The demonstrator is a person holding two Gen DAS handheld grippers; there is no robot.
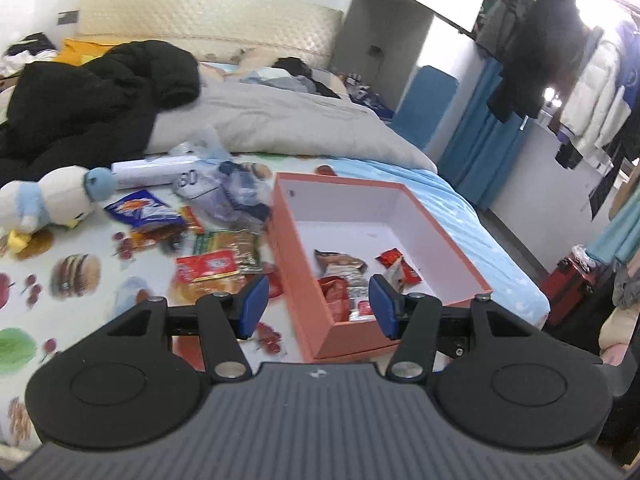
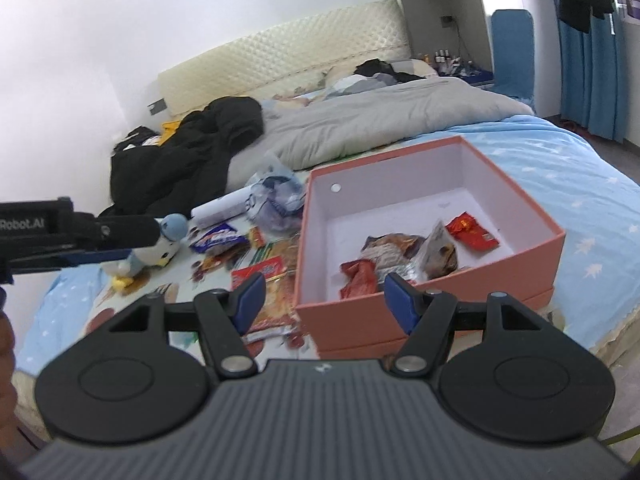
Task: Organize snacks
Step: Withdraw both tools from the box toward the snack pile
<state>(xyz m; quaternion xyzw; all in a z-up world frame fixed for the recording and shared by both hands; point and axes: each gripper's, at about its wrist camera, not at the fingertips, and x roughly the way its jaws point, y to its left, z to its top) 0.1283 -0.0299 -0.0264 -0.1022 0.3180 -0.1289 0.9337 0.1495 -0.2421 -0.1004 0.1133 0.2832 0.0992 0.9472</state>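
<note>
I see a bed with a fruit-print sheet carrying everything. At its far side lie a black jacket and a grey duvet. A plush duck sits left of the loose snacks, which are scattered on the sheet just left of the box: a blue packet, a red packet, a green-and-orange one between them. A white tube and a crumpled clear bag lie beyond them.

The orange box stands open, white inside. In it I count several wrappers near the front wall, and one red wrapper apart toward the right.

Left tool: jaws parted, nothing between the blue pads, held above the box's near left corner. Right tool: jaws likewise parted and empty, over the box's near wall. From the right wrist view the left tool's body enters at the left edge, in front of the duck.
</note>
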